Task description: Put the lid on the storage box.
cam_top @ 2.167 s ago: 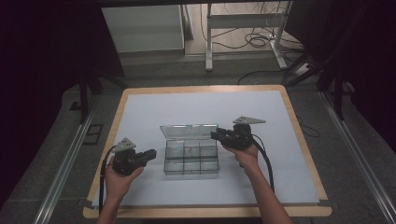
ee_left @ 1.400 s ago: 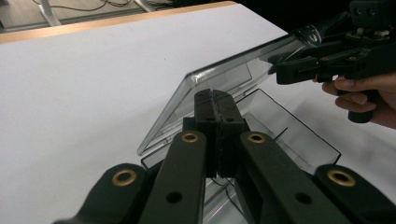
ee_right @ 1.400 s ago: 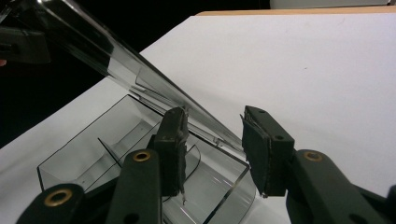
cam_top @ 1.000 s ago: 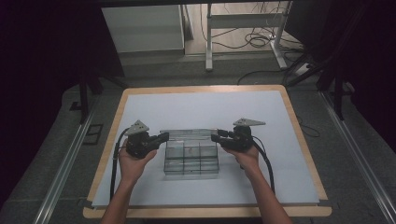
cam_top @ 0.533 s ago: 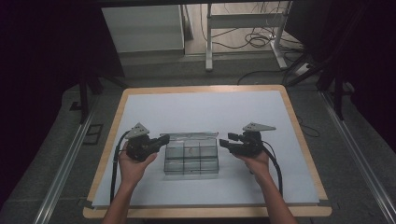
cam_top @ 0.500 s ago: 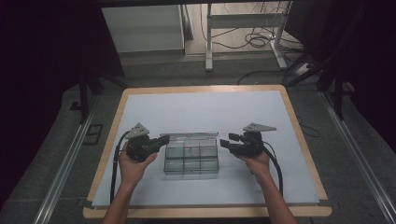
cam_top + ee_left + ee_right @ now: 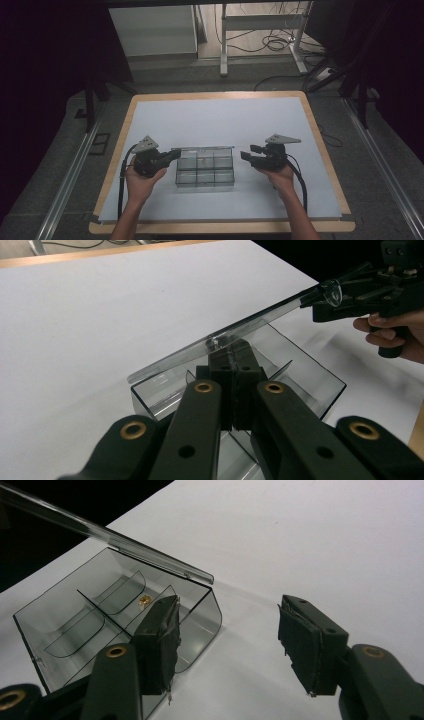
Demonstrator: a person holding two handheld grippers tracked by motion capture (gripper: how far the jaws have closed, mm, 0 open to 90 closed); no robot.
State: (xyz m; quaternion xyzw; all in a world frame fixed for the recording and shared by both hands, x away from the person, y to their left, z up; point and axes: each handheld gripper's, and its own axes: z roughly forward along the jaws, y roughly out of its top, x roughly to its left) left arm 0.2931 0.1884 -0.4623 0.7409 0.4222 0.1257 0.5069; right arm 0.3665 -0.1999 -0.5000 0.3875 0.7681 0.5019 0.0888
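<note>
A clear plastic compartment box (image 7: 205, 173) sits mid-table on the white mat. Its thin clear lid (image 7: 202, 149) is raised at a slant over it. My left gripper (image 7: 176, 152) is at the box's left side, shut on the lid's near edge (image 7: 260, 320); its jaw tips (image 7: 231, 347) meet just under the lid. My right gripper (image 7: 243, 156) is to the right of the box and off the lid. Its jaws have just been opening and stand apart with nothing between them (image 7: 227, 645). A small gold piece (image 7: 145, 600) lies in one compartment of the box (image 7: 100, 620).
The white mat (image 7: 215, 120) covers a wood-edged table (image 7: 215, 94). Behind the table, desk legs and loose cables (image 7: 270, 45) lie on the dark floor. A metal rail (image 7: 70, 175) runs along the table's left side.
The left gripper came up from the lower left to the lid's left end. The right gripper let go of the lid's right end and drew back to the right. The lid has stayed raised.
</note>
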